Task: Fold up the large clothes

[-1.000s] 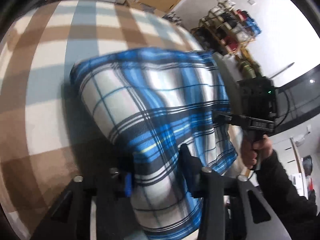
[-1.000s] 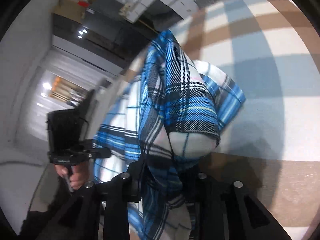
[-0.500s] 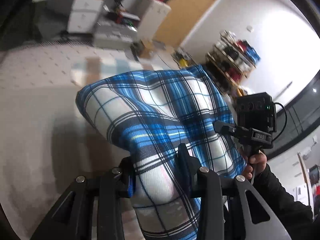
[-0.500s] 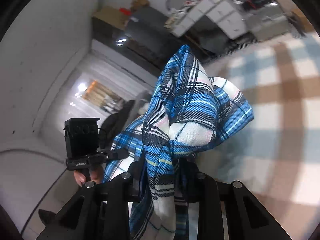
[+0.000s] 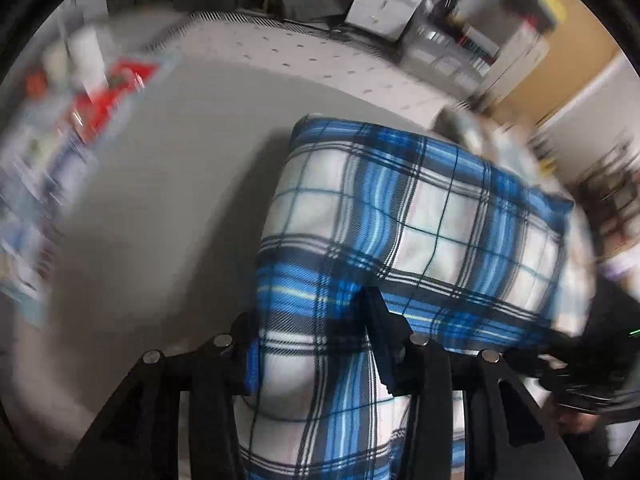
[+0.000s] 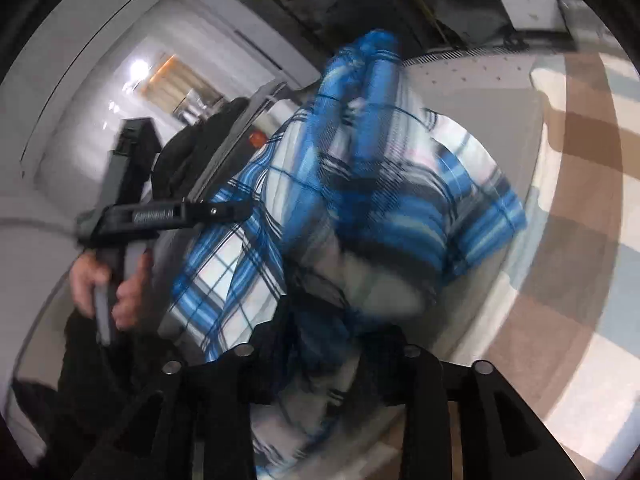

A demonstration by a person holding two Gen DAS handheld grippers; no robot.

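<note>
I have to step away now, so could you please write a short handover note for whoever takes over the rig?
Left gripper: jaws just opened a little, blue plaid garment still between them.
Right gripper: the same, a bunched part of the garment between its fingers.
Garment: folded into a thick bundle, carried between both grippers over the grey surface.
Done: the folds look made.
Left: set it down, release, tidy the edges.

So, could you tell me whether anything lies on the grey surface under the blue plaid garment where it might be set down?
Nothing visible does: the grey surface beside and below the blue plaid garment looks bare, though blur and the cloth hide part of it.
</note>
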